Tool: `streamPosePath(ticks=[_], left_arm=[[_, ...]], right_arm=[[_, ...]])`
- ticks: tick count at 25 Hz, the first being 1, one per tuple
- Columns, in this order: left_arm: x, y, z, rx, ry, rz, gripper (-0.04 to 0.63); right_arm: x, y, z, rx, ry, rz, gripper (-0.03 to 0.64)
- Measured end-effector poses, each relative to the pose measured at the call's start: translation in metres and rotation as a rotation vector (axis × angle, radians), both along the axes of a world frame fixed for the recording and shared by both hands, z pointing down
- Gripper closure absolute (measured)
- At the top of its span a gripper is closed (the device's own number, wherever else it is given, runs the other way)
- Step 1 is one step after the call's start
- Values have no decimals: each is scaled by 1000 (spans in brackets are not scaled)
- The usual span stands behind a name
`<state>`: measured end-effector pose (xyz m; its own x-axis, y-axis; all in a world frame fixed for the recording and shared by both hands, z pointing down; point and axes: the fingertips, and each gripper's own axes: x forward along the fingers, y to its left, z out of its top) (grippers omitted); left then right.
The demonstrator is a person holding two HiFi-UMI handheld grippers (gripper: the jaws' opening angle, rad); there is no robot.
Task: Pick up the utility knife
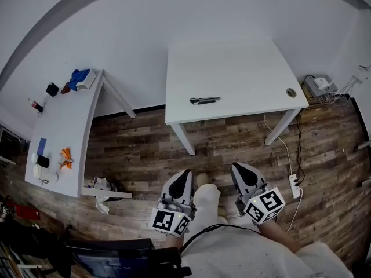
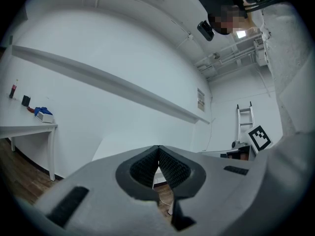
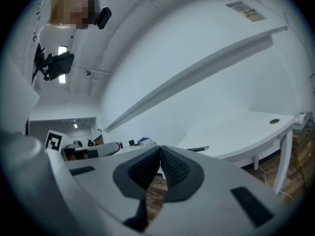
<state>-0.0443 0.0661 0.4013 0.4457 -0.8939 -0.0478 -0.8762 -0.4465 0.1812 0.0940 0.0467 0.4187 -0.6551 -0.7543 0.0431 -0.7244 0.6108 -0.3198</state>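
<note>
1. On the white table (image 1: pixel 243 62) ahead of me lies the utility knife (image 1: pixel 204 100), a slim dark thing lying flat near the front edge, its length running along that edge, with nothing else close to it.
2. Both grippers sit well short of the knife, low over the wooden floor (image 1: pixel 232 146) on my side of the table, one to either side of my leg.
3. My left gripper (image 1: pixel 183 175) is clenched on nothing. In the left gripper view its ribbed pads (image 2: pixel 174 167) meet at the tips, and only floor and wall show past them.
4. My right gripper (image 1: pixel 239 168) is likewise closed and empty, its pads (image 3: pixel 174 171) touching at the tips.
5. Beyond the right gripper's jaws, its own view shows the table top with a thin dark strip (image 3: pixel 198 149) lying on it. I take that strip to be the knife, though it is too small there to be sure.
6. At the table's right front corner there is a round cable hole (image 1: pixel 291 92), well apart from the knife.
7. Off to the left stands a second table (image 1: pixel 55 126) carrying small things, among them a blue item (image 1: pixel 78 77) at its far end and an orange one (image 1: pixel 65 158) nearer me.
8. A white power strip (image 1: pixel 295 185) lies on the floor just beside the right gripper, its cord running up toward the table's right front leg.
</note>
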Motion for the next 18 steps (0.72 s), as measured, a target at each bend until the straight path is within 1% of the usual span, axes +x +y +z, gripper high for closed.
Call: streamPosePath(ticks=[3,6,8,12,18], left_arm=[[4,-20,1,2,-1,29,588],[1,-45,11,-18,18,42,588],[-2,-68,9,-7,30,45,588],[-7,-108,-3,31,18,76,588],[-16,-151,4,13,25,84,588]], right_arm=[[-2,-18,0,0,3,8,609],[-7,-39,0,0,16,15,609],[-12,-58,0,6,27,12,609],[-26,-96,-4,14,35,7,609],[-49,-137,-4,21,43,-29,609]])
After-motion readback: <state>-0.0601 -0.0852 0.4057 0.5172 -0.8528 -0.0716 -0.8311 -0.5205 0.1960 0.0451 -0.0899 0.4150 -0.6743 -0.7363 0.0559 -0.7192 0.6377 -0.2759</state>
